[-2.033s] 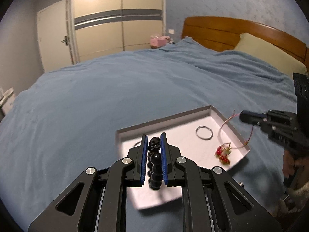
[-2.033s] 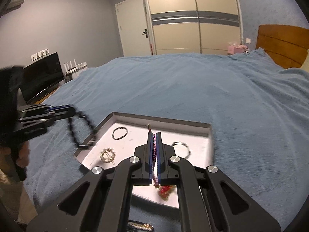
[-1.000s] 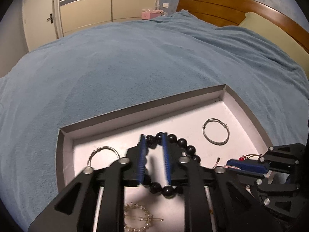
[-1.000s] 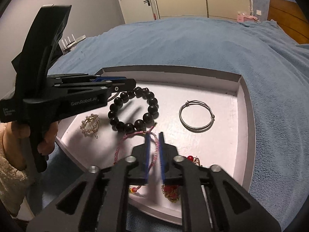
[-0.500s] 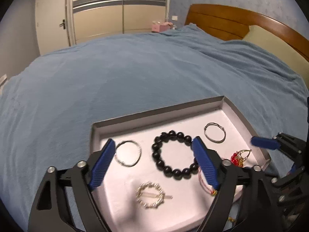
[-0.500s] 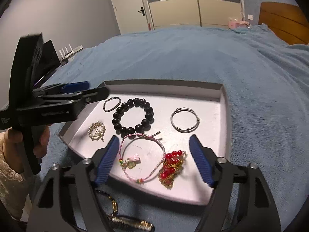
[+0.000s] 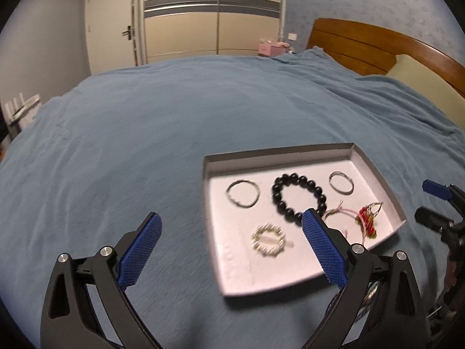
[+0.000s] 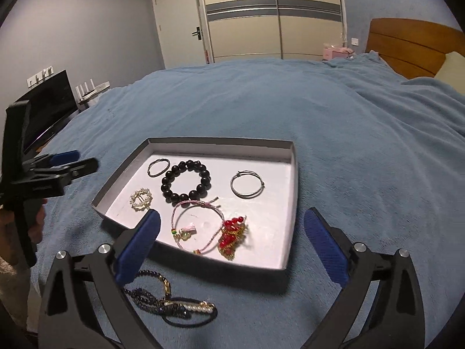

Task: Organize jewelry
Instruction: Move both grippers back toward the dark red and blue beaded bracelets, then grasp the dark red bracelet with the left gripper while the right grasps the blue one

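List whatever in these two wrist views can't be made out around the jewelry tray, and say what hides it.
- Dark beaded pile on the blanket, right wrist view: the near finger covers part of it, so how many pieces cannot be counted.
- The same pile in the left wrist view: almost fully behind the finger.
- Black bead bracelet, left wrist view: its near edge is behind the blue pad.
- Tray, left wrist view: motion blur smears small clasps.

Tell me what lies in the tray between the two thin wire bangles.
In the right wrist view, the black bead bracelet lies between the left wire bangle and the right one, on the tray floor.
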